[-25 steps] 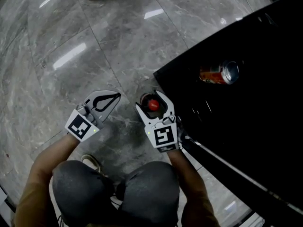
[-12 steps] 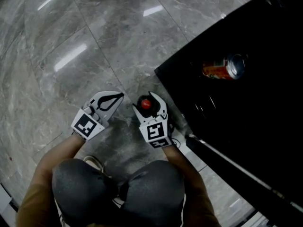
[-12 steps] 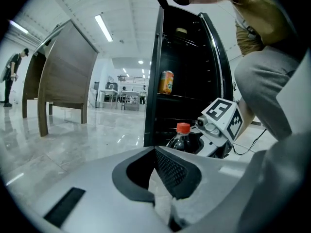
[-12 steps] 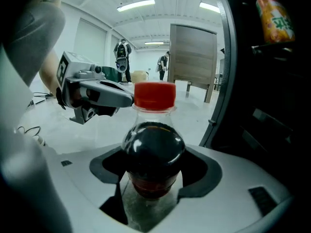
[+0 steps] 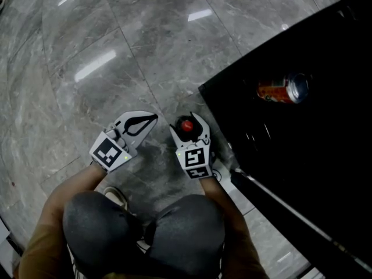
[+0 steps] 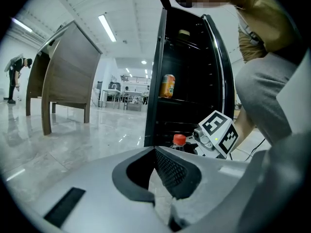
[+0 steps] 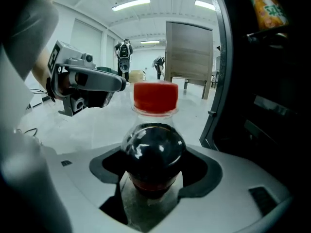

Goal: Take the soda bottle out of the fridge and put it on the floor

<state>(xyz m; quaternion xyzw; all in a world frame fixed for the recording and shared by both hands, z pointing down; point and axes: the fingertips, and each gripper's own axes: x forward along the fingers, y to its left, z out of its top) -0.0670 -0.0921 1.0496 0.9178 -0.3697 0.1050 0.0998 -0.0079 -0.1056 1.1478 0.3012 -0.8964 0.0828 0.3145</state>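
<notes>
A soda bottle [image 7: 154, 149] with dark cola and a red cap [image 5: 186, 125] stands upright between the jaws of my right gripper [image 5: 188, 127], which is shut on its neck and shoulder. It hangs low over the grey marble floor [image 5: 87, 68], just left of the black fridge's [image 5: 302, 150] front corner. The base is hidden, so I cannot tell if it touches the floor. My left gripper [image 5: 150, 120] is shut and empty, a hand's width to the left. In the left gripper view the red cap [image 6: 179, 140] shows beyond the closed left gripper [image 6: 156, 154].
An orange can [image 5: 282, 90] stands on a shelf inside the open fridge. The fridge door's edge [image 5: 279, 205] runs diagonally at lower right. The person's knees [image 5: 145, 231] fill the bottom. A wooden table [image 6: 68, 76] and distant people [image 7: 125, 50] stand across the floor.
The right gripper has sunk a little lower with the bottle, staying by the fridge corner. The left gripper has barely moved.
</notes>
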